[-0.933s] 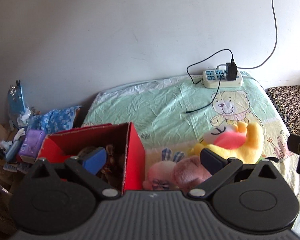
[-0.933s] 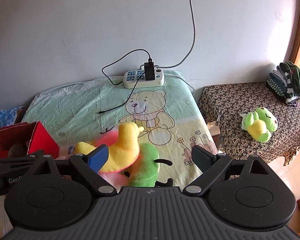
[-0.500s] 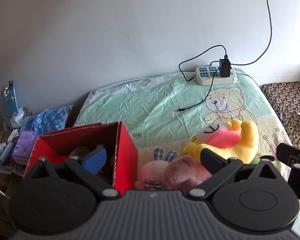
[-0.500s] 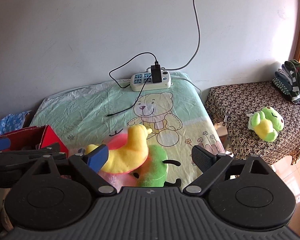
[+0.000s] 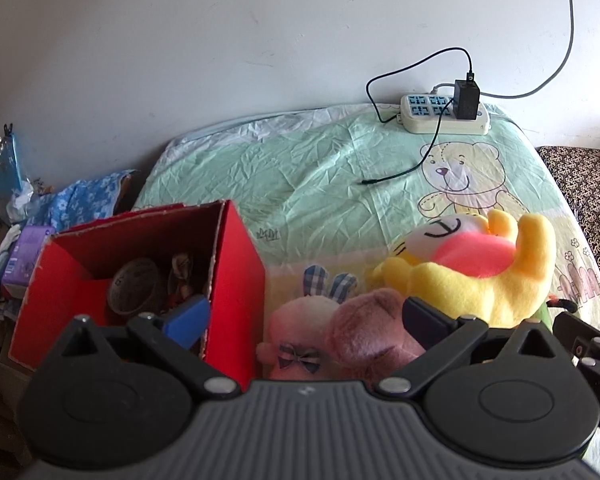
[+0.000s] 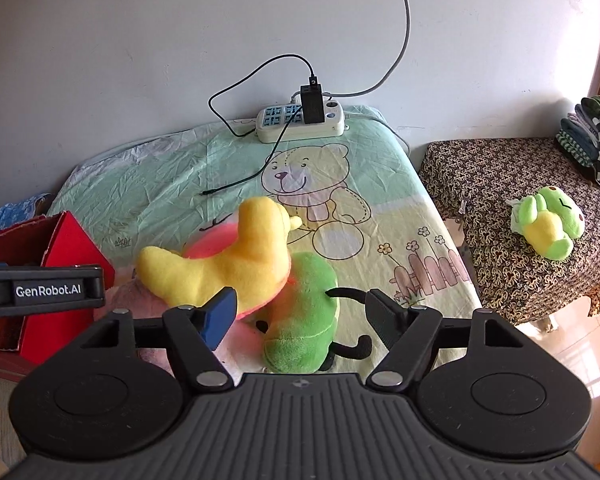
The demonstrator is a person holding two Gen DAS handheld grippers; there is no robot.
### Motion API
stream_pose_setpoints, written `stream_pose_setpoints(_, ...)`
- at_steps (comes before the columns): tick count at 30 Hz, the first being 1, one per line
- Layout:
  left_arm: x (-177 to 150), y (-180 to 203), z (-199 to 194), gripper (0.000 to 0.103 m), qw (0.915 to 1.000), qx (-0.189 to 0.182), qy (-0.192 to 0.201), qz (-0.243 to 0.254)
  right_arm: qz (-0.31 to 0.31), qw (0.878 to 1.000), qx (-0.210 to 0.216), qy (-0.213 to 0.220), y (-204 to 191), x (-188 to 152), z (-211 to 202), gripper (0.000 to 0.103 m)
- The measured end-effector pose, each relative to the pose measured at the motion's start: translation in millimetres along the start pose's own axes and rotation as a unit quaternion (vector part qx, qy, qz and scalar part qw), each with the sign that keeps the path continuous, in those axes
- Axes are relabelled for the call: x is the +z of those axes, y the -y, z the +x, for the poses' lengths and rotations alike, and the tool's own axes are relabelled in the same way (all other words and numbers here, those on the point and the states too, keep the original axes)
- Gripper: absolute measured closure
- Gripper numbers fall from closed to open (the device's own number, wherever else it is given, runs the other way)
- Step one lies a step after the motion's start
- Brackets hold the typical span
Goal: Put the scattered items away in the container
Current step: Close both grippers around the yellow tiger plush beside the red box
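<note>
Tidying status: barely halfway, I'd guess
Done: red box (image 5: 236, 280) holds a cup and bits
Left: yellow plush (image 6: 228, 264), green plush (image 6: 304, 316), pink plushes (image 5: 340, 332) beside box on bed
Left gripper (image 5: 304, 316): jaws spread, empty
Right gripper (image 6: 300, 312): jaws spread, empty

Left gripper (image 5: 306, 316): jaws spread wide, nothing between them. One finger (image 5: 190, 318) carries a blue pad, the other (image 5: 426, 316) a black pad. Body level, pointing forward and slightly down. Its housing also shows at the left edge of the right wrist view.

Right gripper (image 6: 302, 314): jaws spread wide, empty. Blue pad on one finger (image 6: 219, 314), black ribbed pad on the other (image 6: 384, 316). Body level, pointing forward and slightly down. Part of it shows at the right edge of the left wrist view.
</note>
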State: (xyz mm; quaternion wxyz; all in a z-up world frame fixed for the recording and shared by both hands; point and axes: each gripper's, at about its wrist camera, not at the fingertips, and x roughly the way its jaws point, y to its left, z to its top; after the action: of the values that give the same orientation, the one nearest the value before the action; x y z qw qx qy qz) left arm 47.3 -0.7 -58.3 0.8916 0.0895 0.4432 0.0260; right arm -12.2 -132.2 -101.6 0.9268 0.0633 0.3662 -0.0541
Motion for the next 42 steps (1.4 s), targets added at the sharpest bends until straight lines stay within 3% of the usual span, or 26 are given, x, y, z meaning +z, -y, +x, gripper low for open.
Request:
stream_pose_setpoints(6,-3,6,13,0.001,0.9996,0.007,-0.005,0.028,0.008,0.999,0.011,-0.029,1,-1,17,0.029)
stream_pose_setpoints(10,-8,9,16,0.001,0.9997,-0.003,-0.001,0.023,0.021,0.999,0.025,-0.018,-4,-7,15,0.03)
stream_pose_setpoints(15,-12,10,22,0.001,0.9998,-0.01,-0.004,0.016,0.028,0.999,0.033,-0.031,-5,-9,20,0.038)
stream_pose_setpoints(42,-19,14,38,0.001,0.9987,-0.042,-0.021,0.018,0.069,0.996,0.028,-0.049,6,-17,26,0.036)
